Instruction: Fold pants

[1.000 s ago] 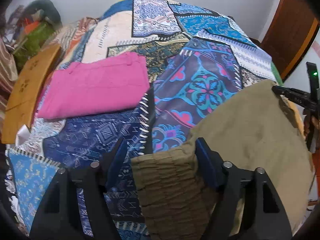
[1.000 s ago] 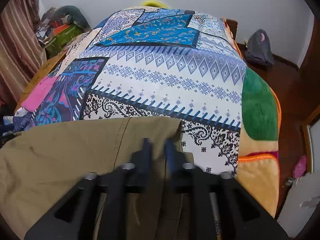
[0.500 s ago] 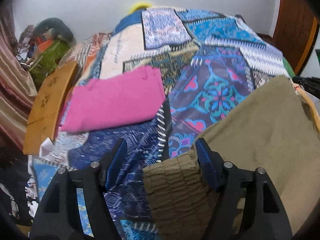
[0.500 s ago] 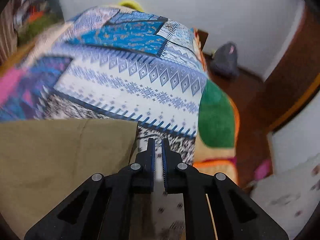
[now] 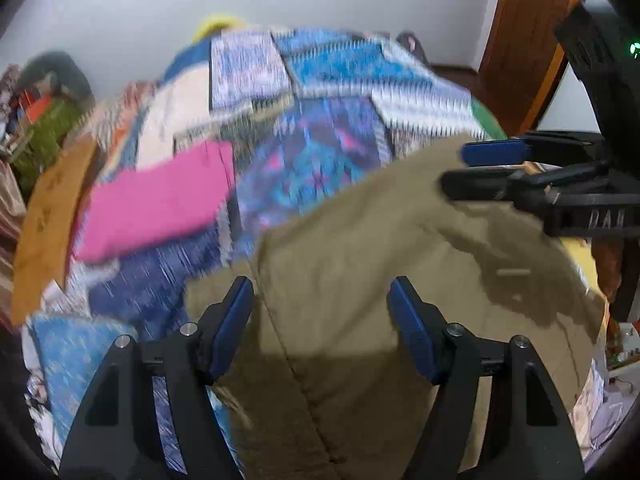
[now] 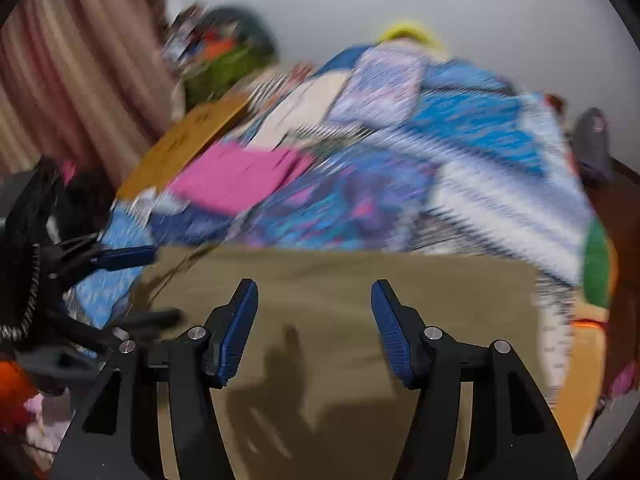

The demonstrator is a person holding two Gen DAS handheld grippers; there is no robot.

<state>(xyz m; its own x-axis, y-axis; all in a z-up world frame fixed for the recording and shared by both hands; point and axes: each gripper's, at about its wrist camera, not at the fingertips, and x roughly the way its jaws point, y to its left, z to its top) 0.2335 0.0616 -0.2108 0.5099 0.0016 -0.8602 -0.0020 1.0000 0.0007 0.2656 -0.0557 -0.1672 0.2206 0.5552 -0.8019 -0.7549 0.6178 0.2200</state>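
The olive-khaki pants (image 5: 380,272) lie folded flat on the patterned bedspread (image 5: 320,92), near the front edge. They also show in the right wrist view (image 6: 340,312). My left gripper (image 5: 320,304) is open and empty above the pants' left part. My right gripper (image 6: 314,304) is open and empty above the pants. It also shows in the left wrist view (image 5: 476,168) at the pants' far right corner. The left gripper shows at the left edge of the right wrist view (image 6: 132,288). Both views are motion-blurred.
A folded pink garment (image 5: 160,200) lies on the bed to the left, also in the right wrist view (image 6: 240,176). A wooden board (image 5: 48,220) lies at the bed's left edge. Clutter (image 5: 44,120) sits at the far left. A wooden door frame (image 5: 520,40) stands at the right.
My left gripper let go of the pants' gathered waistband and both grippers rose. My right gripper opened from shut and swung left over the pants, which now lie flat.
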